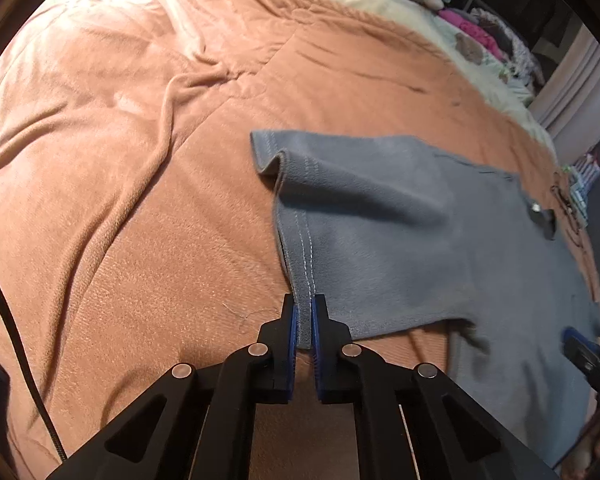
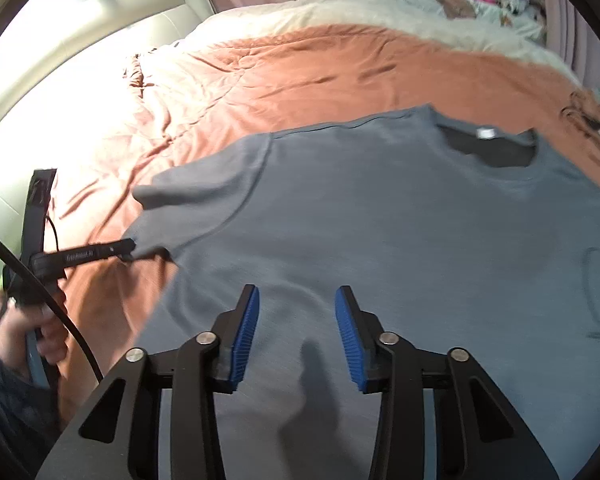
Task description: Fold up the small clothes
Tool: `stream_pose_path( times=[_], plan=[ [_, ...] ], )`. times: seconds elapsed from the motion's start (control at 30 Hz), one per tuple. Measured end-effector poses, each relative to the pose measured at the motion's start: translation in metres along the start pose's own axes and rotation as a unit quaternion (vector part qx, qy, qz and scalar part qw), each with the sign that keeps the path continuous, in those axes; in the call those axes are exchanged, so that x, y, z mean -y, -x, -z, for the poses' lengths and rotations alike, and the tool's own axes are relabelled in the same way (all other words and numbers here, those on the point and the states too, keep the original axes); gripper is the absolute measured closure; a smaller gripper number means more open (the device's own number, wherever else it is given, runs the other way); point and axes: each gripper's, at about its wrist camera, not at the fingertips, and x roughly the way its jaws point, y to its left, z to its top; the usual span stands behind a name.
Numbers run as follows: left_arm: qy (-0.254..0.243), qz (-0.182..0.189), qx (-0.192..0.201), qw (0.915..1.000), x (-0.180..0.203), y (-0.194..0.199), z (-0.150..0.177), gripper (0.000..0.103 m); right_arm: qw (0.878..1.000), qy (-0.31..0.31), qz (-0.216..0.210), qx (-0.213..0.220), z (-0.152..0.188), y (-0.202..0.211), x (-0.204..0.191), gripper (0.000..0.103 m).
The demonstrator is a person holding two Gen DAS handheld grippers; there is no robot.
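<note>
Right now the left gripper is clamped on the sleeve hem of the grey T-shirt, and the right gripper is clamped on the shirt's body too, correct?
Half right. The left gripper is shut on the sleeve hem of the grey T-shirt. The right gripper is not clamped: the right wrist view shows its blue pads standing apart over the shirt's body, pinching no fabric.
</note>
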Motion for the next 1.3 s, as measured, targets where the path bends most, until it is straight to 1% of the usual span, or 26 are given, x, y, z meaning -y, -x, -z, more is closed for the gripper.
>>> stream_pose_path(
  times=[0.03, 0.17, 0.37, 0.43, 0.6, 0.7, 0.83, 0.97, 1.03, 1.13, 1.17, 1.2, 1.23, 1.27, 1.3],
  plan=[
    [0.002, 0.007, 0.004, 1.0000, 0.000, 0.006, 0.000, 0.096, 1.000, -0.006, -0.013, -0.004, -0.004, -0.007, -0.002, 0.073],
    [-0.002, 0.021, 0.021, 0.9996, 0.007, 0.027, -0.006, 0.096, 0.998, -0.029, -0.045, -0.016, -0.016, -0.032, -0.007, 0.073],
    [-0.016, 0.029, 0.039, 0.9987, 0.023, 0.052, -0.020, 0.096, 0.996, -0.049, -0.070, -0.031, -0.030, -0.068, -0.017, 0.073],
    [-0.023, 0.027, 0.043, 0.9985, 0.027, 0.057, -0.025, 0.096, 0.995, -0.052, -0.074, -0.037, -0.034, -0.079, -0.023, 0.079],
    [-0.035, 0.027, 0.047, 0.9979, 0.036, 0.065, -0.035, 0.097, 0.992, -0.075, -0.093, -0.046, -0.041, -0.099, -0.026, 0.081],
    [-0.040, 0.030, 0.046, 0.9977, 0.043, 0.065, -0.040, 0.097, 0.987, -0.098, -0.106, -0.062, -0.042, -0.125, -0.027, 0.081],
    [-0.043, 0.038, 0.042, 0.9974, 0.053, 0.064, -0.045, 0.097, 0.986, -0.106, -0.110, -0.071, -0.044, -0.146, -0.032, 0.081],
    [-0.054, 0.052, 0.043, 0.9963, 0.071, 0.068, -0.045, 0.097, 0.982, -0.120, -0.130, -0.068, -0.049, -0.141, -0.025, 0.081],
    [-0.060, 0.058, 0.043, 0.9956, 0.079, 0.069, -0.046, 0.097, 0.981, -0.124, -0.135, -0.061, -0.050, -0.135, -0.017, 0.081],
    [-0.065, 0.073, 0.039, 0.9944, 0.095, 0.070, -0.043, 0.097, 0.978, -0.138, -0.143, -0.063, -0.049, -0.123, -0.003, 0.081],
    [-0.067, 0.077, 0.038, 0.9941, 0.099, 0.070, -0.042, 0.097, 0.978, -0.138, -0.143, -0.060, -0.048, -0.117, 0.001, 0.080],
    [-0.070, 0.080, 0.037, 0.9936, 0.104, 0.071, -0.040, 0.097, 0.979, -0.135, -0.138, -0.057, -0.048, -0.111, 0.005, 0.076],
    [-0.074, 0.084, 0.035, 0.9931, 0.110, 0.071, -0.037, 0.097, 0.982, -0.131, -0.128, -0.054, -0.047, -0.105, 0.009, 0.066],
    [-0.075, 0.088, 0.033, 0.9927, 0.113, 0.070, -0.036, 0.097, 0.983, -0.130, -0.123, -0.052, -0.047, -0.101, 0.011, 0.060],
    [-0.076, 0.094, 0.029, 0.9922, 0.117, 0.070, -0.033, 0.097, 0.984, -0.128, -0.117, -0.047, -0.046, -0.094, 0.016, 0.053]
  ],
)
